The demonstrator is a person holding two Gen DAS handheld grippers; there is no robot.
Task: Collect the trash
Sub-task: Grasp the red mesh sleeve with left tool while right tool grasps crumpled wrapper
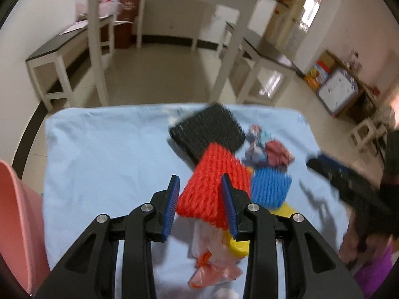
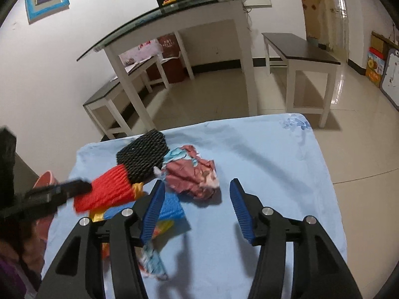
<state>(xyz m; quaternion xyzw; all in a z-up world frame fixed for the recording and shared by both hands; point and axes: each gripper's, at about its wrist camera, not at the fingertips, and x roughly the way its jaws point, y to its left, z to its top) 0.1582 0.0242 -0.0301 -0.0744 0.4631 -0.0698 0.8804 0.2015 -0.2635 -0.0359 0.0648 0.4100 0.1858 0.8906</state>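
Trash lies on a table with a light blue cloth (image 1: pixel 99 149). A red foam net (image 1: pixel 212 189) lies between the jaws of my left gripper (image 1: pixel 202 186), which is open; I cannot tell if the pads touch it. Behind it lie a black foam net (image 1: pixel 207 132), a blue foam net (image 1: pixel 270 186), a crumpled red wrapper (image 1: pixel 276 155), a yellow piece (image 1: pixel 239 246) and a thin plastic bag (image 1: pixel 212 261). My right gripper (image 2: pixel 197 194) is open and empty, hovering just short of the crumpled red wrapper (image 2: pixel 194 177). The red net (image 2: pixel 107 189), black net (image 2: pixel 142 157) and blue net (image 2: pixel 172 206) lie to its left.
A pink bin (image 1: pixel 17 224) stands left of the table, also in the right wrist view (image 2: pixel 46 182). Beyond the table stand a glass-topped white table (image 2: pixel 174 25) and dark-topped benches (image 2: pixel 299 47). Boxes and a board (image 1: pixel 336 89) lean on the right wall.
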